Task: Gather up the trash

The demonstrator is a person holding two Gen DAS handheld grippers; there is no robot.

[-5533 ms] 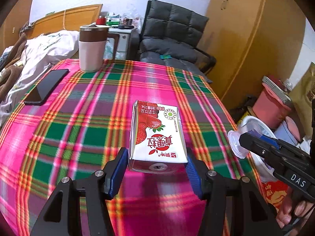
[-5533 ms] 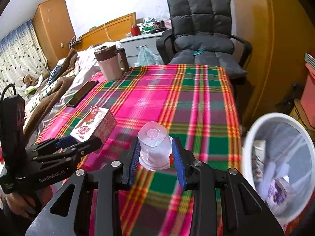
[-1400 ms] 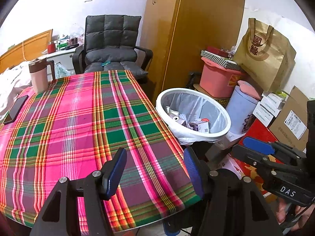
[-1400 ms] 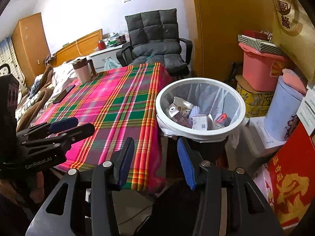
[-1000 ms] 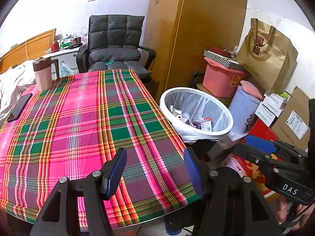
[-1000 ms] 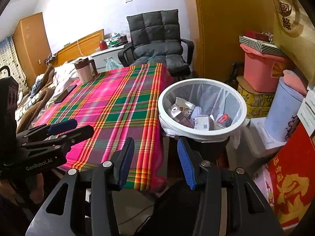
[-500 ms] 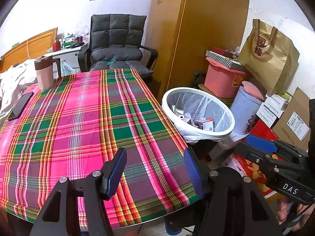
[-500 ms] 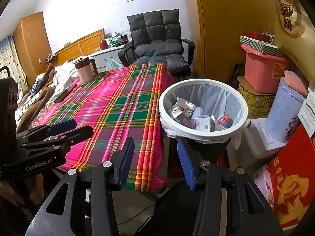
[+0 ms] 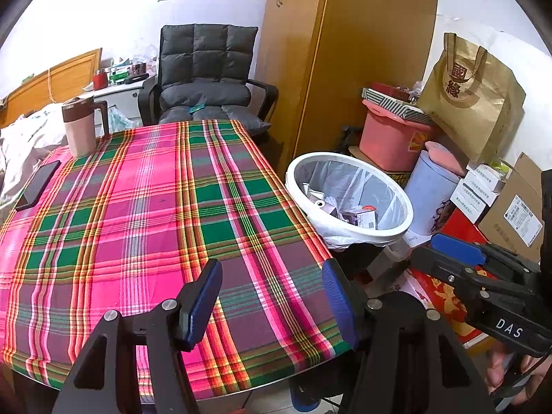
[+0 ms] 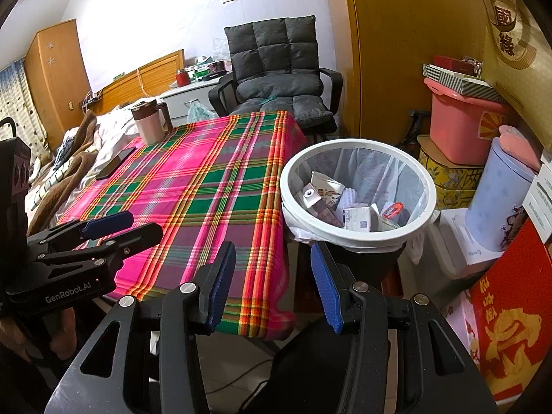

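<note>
A white round trash bin (image 9: pixel 405 222) with a clear liner stands right of the table and holds cartons and other trash (image 10: pixel 355 215); it also shows in the right wrist view (image 10: pixel 427 186). My left gripper (image 9: pixel 270 298) is open and empty above the near right corner of the plaid tablecloth (image 9: pixel 138 207). My right gripper (image 10: pixel 272 284) is open and empty, held off the table's near edge, in front of the bin. Each gripper appears in the other's view: the right gripper (image 9: pixel 459 258) and the left gripper (image 10: pixel 114 227).
On the table stand a pink mug with a brown lid (image 9: pixel 79 127) and a black phone (image 9: pixel 38 184). A grey chair (image 9: pixel 203 79) is behind. Beside the bin are a pink tub (image 9: pixel 390 141), a blue container (image 9: pixel 429 193), boxes and a paper bag (image 9: pixel 472 96).
Since 5.5 s ago both grippers have let go: the carton and plastic cup are gone from them. In the last second both views have drawn back slightly from table and bin.
</note>
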